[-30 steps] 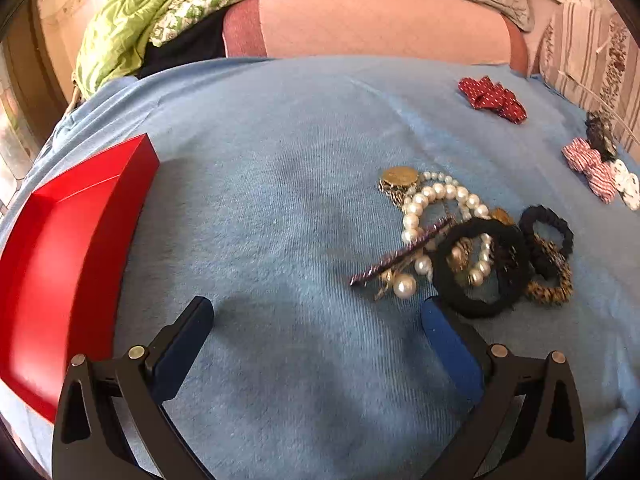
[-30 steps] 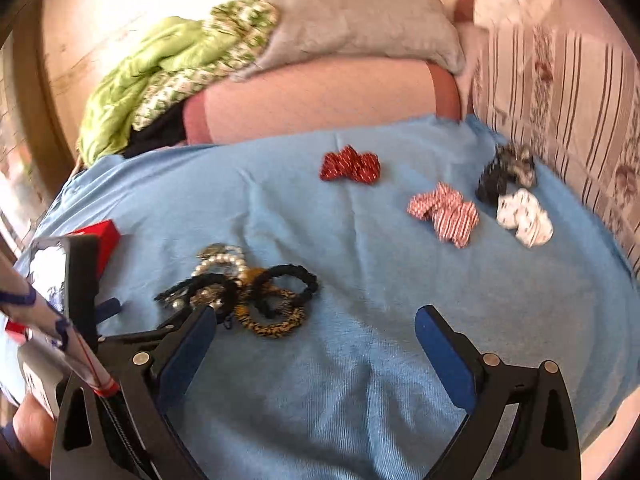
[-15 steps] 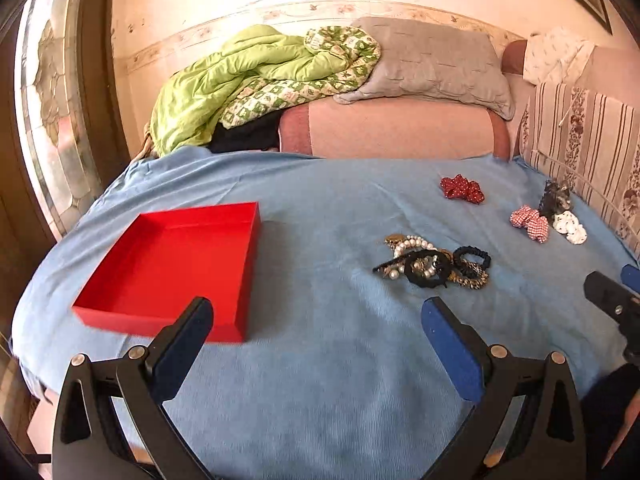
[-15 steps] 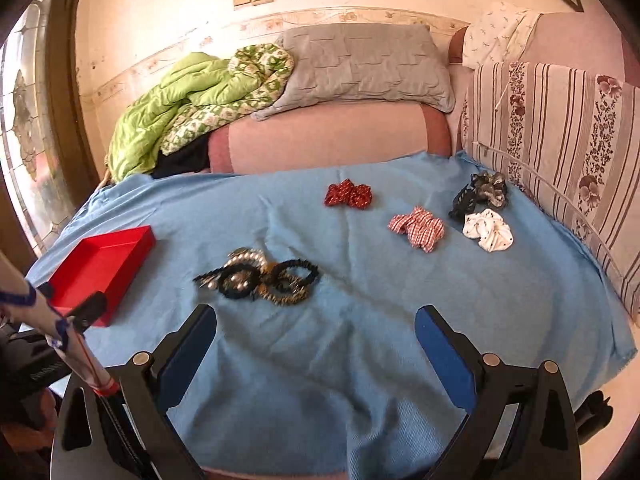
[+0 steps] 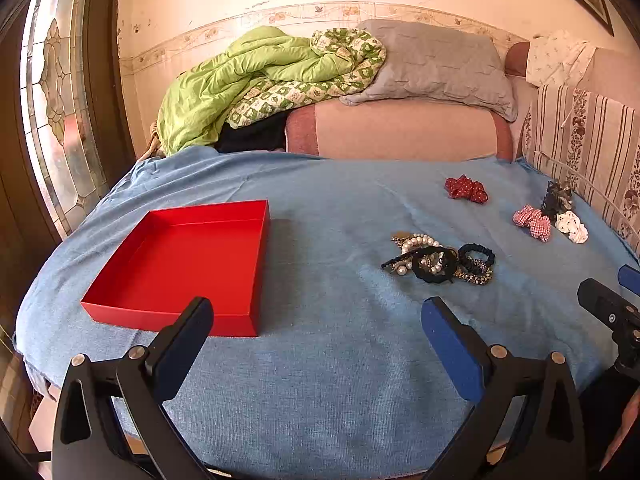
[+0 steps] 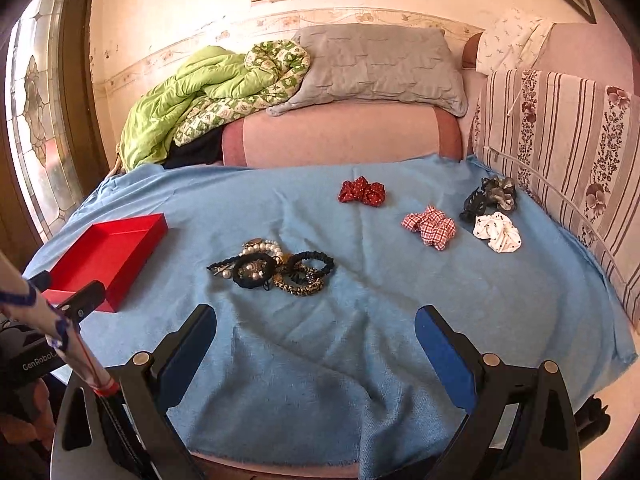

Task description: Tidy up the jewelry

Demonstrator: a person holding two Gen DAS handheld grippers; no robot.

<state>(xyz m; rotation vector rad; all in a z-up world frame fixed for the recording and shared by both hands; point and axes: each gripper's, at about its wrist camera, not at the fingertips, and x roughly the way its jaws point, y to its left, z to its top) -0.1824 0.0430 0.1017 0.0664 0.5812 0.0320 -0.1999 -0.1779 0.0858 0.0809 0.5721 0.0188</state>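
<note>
Blue-covered bed (image 6: 360,340) bearing red tray (image 5: 180,256) left, tangled jewelry pile (image 6: 272,268) centre, four scrunchies (image 6: 430,226) and a dark clip right.

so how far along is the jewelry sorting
Nothing looks done: the red box holds nothing. Nothing in hand: left gripper and right gripper are open. Left: the jewelry pile and the scrunchies lie on the blue blanket.
</note>
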